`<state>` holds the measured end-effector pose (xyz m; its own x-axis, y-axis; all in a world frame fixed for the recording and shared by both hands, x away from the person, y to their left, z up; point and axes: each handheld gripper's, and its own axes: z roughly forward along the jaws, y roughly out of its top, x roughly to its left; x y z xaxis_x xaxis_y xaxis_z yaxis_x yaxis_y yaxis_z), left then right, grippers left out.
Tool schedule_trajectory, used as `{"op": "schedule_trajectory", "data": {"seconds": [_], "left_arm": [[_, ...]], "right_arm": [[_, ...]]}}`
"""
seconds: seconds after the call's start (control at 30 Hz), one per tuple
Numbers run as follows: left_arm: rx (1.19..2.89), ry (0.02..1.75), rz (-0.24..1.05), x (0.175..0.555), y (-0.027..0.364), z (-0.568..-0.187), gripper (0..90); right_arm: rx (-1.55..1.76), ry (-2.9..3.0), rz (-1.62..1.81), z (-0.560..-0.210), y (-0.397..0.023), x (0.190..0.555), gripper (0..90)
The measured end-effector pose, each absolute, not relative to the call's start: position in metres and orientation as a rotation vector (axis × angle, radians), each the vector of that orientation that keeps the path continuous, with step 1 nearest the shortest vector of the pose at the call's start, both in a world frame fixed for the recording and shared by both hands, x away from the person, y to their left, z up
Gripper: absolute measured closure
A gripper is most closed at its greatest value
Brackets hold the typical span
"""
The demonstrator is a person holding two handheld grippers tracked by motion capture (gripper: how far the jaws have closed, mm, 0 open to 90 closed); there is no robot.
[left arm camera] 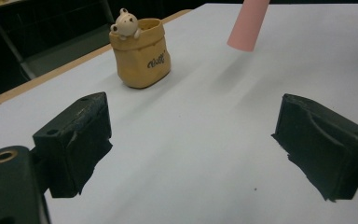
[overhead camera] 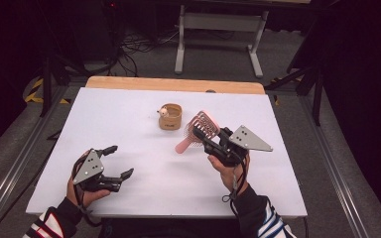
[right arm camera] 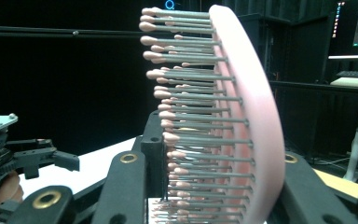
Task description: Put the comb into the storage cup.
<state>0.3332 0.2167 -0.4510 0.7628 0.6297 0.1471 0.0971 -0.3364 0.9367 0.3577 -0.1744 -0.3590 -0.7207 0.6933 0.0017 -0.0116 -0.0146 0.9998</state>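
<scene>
High view: left gripper (overhead camera: 118,161) jaws spread, bare white table (overhead camera: 144,198) between them. Right gripper (overhead camera: 206,139) clenched on pink hairbrush (overhead camera: 198,130). Yellow pouch (left arm camera: 142,53) ahead of left jaws, bear figure (left arm camera: 125,22) at its rim.

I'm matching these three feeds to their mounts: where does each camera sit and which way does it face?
High view: above the person's side, looking forward and down on the white table; both forearms, left tool and right tool show.
Left gripper view: on the left tool, facing the bear pouch between open jaws.
Right gripper view: on the right tool, clamped on the pink hairbrush.
Shared: high and left gripper views both show pouch and brush handle.
</scene>
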Motion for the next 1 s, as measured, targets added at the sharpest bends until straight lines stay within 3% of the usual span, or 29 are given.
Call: {"op": "schedule_trajectory", "data": {"seconds": [0.47,1.0], "left_arm": [[1.857,0.585,0.614,0.327,0.235,-0.455,6.0],[1.880,0.583,0.628,0.327,0.230,-0.457,4.2]], "right_arm": [[0.690,1.714,1.765,-0.343,-0.181,0.370,63.4],[0.716,1.678,1.747,-0.331,-0.182,0.387,63.4]]}}
